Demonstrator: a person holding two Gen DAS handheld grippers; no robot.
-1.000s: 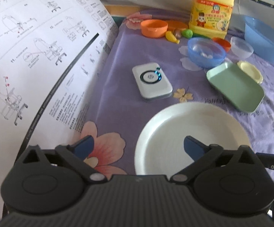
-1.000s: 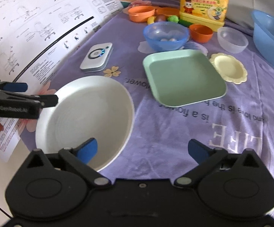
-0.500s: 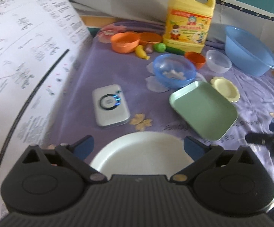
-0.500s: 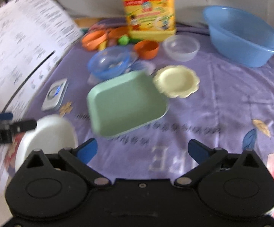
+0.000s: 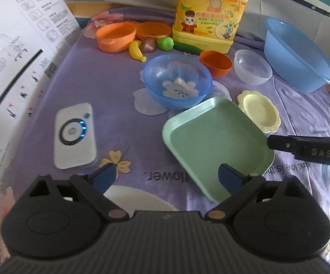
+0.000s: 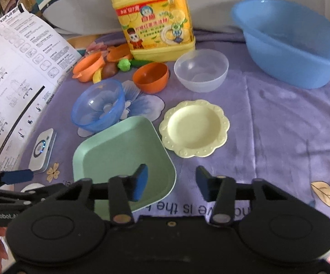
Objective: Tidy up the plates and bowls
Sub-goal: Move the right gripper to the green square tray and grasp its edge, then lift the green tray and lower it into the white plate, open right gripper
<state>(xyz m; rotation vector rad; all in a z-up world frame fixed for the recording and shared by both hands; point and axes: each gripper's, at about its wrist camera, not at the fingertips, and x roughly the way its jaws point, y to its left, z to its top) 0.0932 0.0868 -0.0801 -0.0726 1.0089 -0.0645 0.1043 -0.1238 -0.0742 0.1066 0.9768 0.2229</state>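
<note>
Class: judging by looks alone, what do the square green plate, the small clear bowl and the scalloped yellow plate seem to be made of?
Square green plate: probably matte plastic; flat even colour, soft rounded rim.
Small clear bowl: likely frosted translucent plastic; cloth shows dimly through it.
Scalloped yellow plate: apparently moulded plastic, slightly glossy; embossed edge pattern.

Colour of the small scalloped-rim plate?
Pale yellow scalloped-rim plate; shows best in the right wrist view.

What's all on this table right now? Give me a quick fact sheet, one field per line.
Surface: purple flowered cloth
Plates: green square plate, yellow scalloped plate, white plate mostly hidden
Bowls: blue bowl, orange bowl, clear bowl
Back: blue basin, yellow detergent jug
Left gripper: open, empty
Right gripper: open, over the green plate's near edge
</note>
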